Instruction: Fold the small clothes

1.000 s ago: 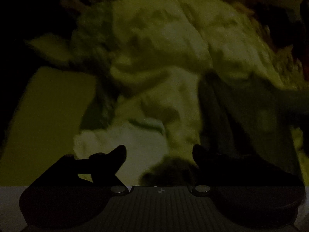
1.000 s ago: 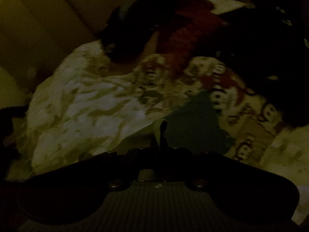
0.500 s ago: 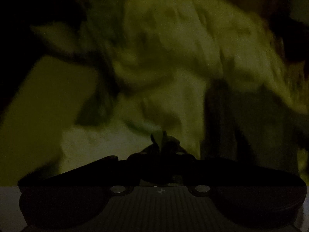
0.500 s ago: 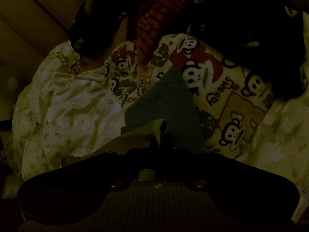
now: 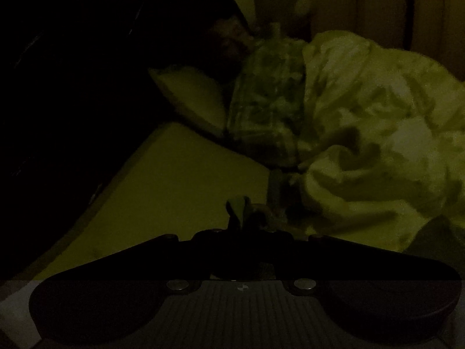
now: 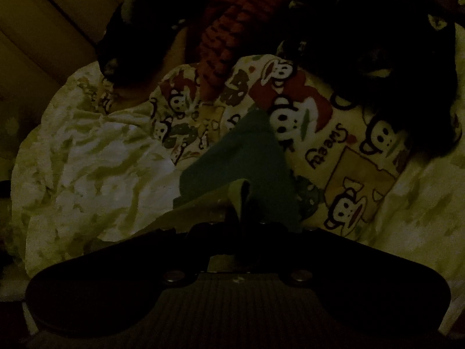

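The scene is very dark. In the right wrist view my right gripper (image 6: 242,203) is shut on a fold of a dark green cloth (image 6: 247,151), which hangs in front of the pile. In the left wrist view my left gripper (image 5: 242,212) is shut on a dim greenish bit of fabric (image 5: 274,192) at the near edge of a pale crumpled garment (image 5: 377,122). A patterned green piece (image 5: 270,96) lies beside that garment.
A monkey-print garment (image 6: 319,133) lies behind the green cloth, with a red knit piece (image 6: 232,29) and a dark garment (image 6: 377,43) farther back. A pale crumpled sheet (image 6: 87,160) is at left. A flat yellowish surface (image 5: 174,189) lies left of the left gripper.
My left gripper went from open to shut on fabric and pulled back and left from the pile. My right gripper, still shut on the green cloth, rose over the monkey-print garment.
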A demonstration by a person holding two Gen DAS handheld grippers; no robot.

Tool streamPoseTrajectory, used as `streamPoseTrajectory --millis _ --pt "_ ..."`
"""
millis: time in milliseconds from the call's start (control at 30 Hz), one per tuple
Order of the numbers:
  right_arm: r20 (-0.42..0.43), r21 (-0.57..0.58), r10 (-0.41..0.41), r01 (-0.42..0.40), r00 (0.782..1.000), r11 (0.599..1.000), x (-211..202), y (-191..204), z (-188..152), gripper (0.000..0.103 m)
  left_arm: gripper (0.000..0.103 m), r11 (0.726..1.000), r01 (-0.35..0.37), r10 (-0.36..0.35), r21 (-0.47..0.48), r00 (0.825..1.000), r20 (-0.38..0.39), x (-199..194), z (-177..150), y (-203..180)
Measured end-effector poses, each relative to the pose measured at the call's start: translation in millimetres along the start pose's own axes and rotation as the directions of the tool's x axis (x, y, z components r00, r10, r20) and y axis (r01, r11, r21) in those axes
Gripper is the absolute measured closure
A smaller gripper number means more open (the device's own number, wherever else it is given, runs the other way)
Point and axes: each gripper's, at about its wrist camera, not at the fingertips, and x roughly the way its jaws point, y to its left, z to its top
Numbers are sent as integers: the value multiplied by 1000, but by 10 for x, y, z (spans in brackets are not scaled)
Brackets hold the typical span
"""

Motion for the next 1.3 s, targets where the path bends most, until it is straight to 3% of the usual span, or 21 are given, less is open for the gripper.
streamPoseTrajectory --millis 167,333,433,500,600,700,767,833,967,1067,1233,1300 --pt "10 -17 -22 23 1000 1000 12 48 -11 94 0 999 -35 36 22 997 -69 236 -49 -73" --pt "61 -85 -92 97 994 992 -41 99 -75 80 0 994 -84 87 63 995 -42 207 -182 -60" --pt "102 -155 -103 118 989 981 -145 171 -149 73 0 995 -46 50 88 998 -38 72 -234 -87" --pt "157 -245 -82 119 984 962 -282 295 -257 72 0 993 -10 8 115 1000 18 -119 -290 -160" --pt "204 -414 -14 100 979 905 -495 543 -497 49 0 976 78 -97 206 991 87 -493 -494 -376" --pt "107 -570 94 -17 990 821 -594 790 -870 46 0 930 204 -239 306 967 83 -808 -804 -634" --pt "-4 -638 123 -97 992 764 -550 903 -1185 46 0 887 301 -327 349 945 17 -929 -1082 -808" --pt "-100 -676 127 -160 987 719 -457 966 -1509 46 0 853 362 -361 375 929 -76 -964 -1390 -976" --pt "-290 -687 83 -268 953 676 -213 964 -2146 48 0 809 431 -368 399 902 -228 -958 -1988 -1151" --pt "-357 -691 39 -292 933 662 -91 919 -2483 49 0 784 457 -357 421 886 -296 -881 -2331 -1209" --pt "-385 -722 -31 -280 922 633 61 887 -2794 49 0 746 414 -271 522 904 -330 -698 -2734 -1324" --pt "-395 -709 -44 -274 918 649 128 882 -2821 50 0 745 405 -246 530 905 -346 -599 -2793 -1366"
